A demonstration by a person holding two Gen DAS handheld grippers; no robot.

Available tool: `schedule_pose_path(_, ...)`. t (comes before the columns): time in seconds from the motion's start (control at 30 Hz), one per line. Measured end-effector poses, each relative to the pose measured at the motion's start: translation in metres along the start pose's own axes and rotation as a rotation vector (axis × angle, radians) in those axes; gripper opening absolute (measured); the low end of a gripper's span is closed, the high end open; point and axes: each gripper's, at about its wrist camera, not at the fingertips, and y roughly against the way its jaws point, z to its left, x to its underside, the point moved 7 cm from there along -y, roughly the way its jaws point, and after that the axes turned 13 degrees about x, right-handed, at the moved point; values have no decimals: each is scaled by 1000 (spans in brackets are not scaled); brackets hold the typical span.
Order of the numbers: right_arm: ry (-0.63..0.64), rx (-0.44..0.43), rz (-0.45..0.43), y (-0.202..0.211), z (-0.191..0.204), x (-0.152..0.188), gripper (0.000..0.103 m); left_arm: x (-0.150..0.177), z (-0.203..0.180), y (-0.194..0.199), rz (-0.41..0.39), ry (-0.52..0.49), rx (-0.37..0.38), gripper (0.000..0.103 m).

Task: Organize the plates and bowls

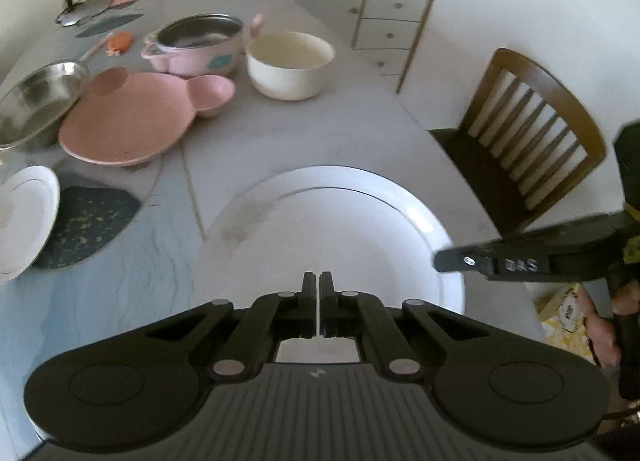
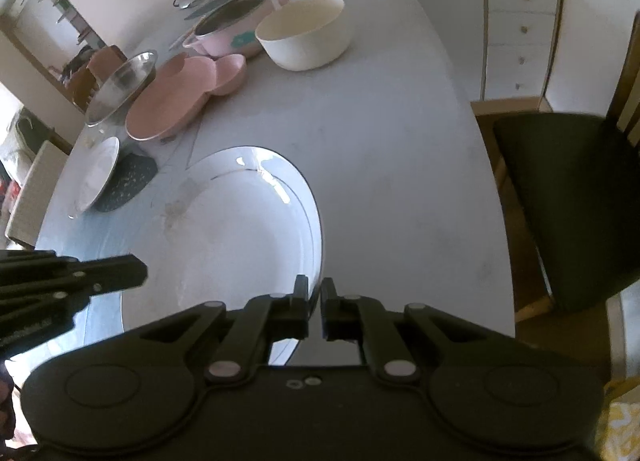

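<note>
large white plate (image 1: pixel 340 221): lies on the worktop (image 1: pixel 280 129) at its near edge, with a thin dark ring inside the rim; both grippers are at it.
left gripper (image 1: pixel 319 281): fingers almost together with a thin slit between them, over the plate's near rim; whether they pinch the rim cannot be told.
right gripper (image 2: pixel 315 289): fingers nearly closed at the plate's right rim, which runs into the narrow gap between them; a firm grip cannot be confirmed.
pink divided plate (image 1: pixel 124 121): beyond the large white plate, to its left, with small ear-shaped cups.
steel bowl (image 1: pixel 36 101): left of the pink divided plate, touching or overlapping it.
small white plate (image 1: pixel 24 217): left of the large white plate, partly on a dark mat (image 1: pixel 92 221).
cream bowl (image 1: pixel 290 63): well beyond the large white plate.
pink pot (image 1: pixel 196 45): just left of the cream bowl, steel-lined.
wooden chair (image 1: pixel 528 149): right of the large white plate, off the worktop.
</note>
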Motion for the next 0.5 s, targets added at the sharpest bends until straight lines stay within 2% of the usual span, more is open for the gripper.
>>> schedule_pose_path(0.2, -7, -3, 24, -3, -10, 14, 8, 11, 30, 4, 17, 156, 25, 0)
schedule_pose_path(0.3, 8, -2, 30, -2, -8, 12, 10, 15, 37, 8, 12, 183, 21, 0)
schedule_pose_path(0.37, 34, 14, 14, 2, -7, 9, 19, 15, 42, 11, 1, 197, 22, 1)
schedule_pose_path(0.43, 61, 23, -8, 10, -6, 6, 20, 14, 45, 16, -15, 200, 17, 1)
schedule_pose_path(0.5, 94, 24, -34, 17, -3, 1, 25, 12, 47, 20, -28, 193, 3, 3)
